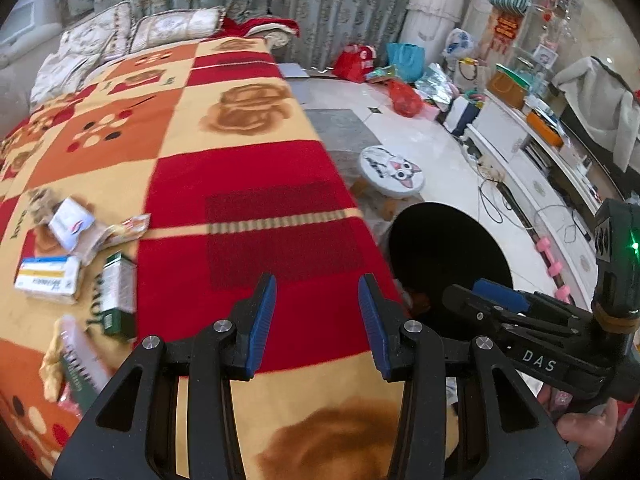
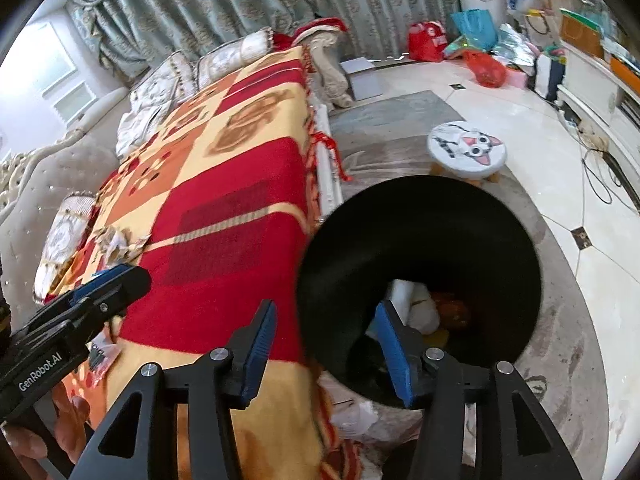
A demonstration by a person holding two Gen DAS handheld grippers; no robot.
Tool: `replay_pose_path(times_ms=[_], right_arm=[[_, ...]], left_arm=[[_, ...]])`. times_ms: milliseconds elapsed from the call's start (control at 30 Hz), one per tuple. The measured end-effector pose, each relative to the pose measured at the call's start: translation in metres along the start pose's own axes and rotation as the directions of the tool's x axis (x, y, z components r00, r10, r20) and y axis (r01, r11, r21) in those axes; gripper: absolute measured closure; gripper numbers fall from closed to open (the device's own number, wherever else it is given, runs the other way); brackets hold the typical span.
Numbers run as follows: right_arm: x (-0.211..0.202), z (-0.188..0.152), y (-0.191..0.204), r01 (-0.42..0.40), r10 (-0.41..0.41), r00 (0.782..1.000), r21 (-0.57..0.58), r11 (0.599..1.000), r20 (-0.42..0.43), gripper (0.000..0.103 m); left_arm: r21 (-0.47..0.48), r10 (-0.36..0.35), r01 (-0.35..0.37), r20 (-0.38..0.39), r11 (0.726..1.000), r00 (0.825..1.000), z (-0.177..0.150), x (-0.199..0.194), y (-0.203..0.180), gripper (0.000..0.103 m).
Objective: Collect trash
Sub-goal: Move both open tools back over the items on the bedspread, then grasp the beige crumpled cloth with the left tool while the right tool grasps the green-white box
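Observation:
My left gripper (image 1: 318,320) hangs open over the red and yellow patchwork blanket (image 1: 248,152), with nothing between its blue pads. Trash lies to its left: a white box (image 1: 72,224), a blue and yellow box (image 1: 48,280), a green box (image 1: 118,292) and a crumpled wrapper (image 1: 132,226). A black bin (image 1: 440,248) stands on the floor at the blanket's right edge. My right gripper (image 2: 326,354) is open and empty at the rim of the black bin (image 2: 400,232). White and orange trash (image 2: 424,308) lies inside the bin. Crumpled paper (image 2: 116,244) sits on the blanket beyond the left gripper (image 2: 116,280).
A round stool with a cat face (image 2: 466,150) stands on the rug just past the bin. Bags (image 1: 404,96) crowd the far floor, and a low white cabinet (image 1: 520,152) with cables runs along the right. Cushions (image 1: 176,28) lie at the blanket's far end.

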State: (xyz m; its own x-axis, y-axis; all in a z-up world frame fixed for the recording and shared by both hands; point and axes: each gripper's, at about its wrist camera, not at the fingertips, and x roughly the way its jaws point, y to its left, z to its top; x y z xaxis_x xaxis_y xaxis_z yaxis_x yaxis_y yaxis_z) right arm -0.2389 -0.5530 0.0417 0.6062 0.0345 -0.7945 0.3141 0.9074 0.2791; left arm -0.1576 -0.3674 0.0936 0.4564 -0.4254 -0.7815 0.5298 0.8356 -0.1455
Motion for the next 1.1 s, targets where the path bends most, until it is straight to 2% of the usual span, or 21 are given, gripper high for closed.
replay_pose_path(times_ms=[133, 433, 733, 1100], right_arm=[[0.005, -0.004, 0.025, -0.032, 0.031, 0.999, -0.036, 0.999, -0.011, 0.047], [0.027, -0.016, 0.092, -0.115, 0.103, 0.991, -0.158, 0.981, -0.08, 0.047], [0.047, -0.026, 0.146, -0.176, 0.145, 0.98, -0.252, 0.952, -0.136, 0.047], [0.085, -0.014, 0.201, -0.231, 0.182, 0.964, -0.273, 0.934, -0.194, 0.047]], left_arm=[[-0.014, 0.034, -0.034, 0.003, 0.999, 0.999, -0.008, -0.015, 0.025, 0.062], [-0.081, 0.121, -0.12, 0.001, 0.989, 0.993, -0.027, -0.046, 0.093, 0.062], [-0.157, 0.231, -0.233, -0.032, 0.96, 0.972, -0.055, -0.07, 0.174, 0.062], [-0.196, 0.221, -0.24, -0.111, 0.951, 0.969, -0.083, -0.056, 0.219, 0.062]])
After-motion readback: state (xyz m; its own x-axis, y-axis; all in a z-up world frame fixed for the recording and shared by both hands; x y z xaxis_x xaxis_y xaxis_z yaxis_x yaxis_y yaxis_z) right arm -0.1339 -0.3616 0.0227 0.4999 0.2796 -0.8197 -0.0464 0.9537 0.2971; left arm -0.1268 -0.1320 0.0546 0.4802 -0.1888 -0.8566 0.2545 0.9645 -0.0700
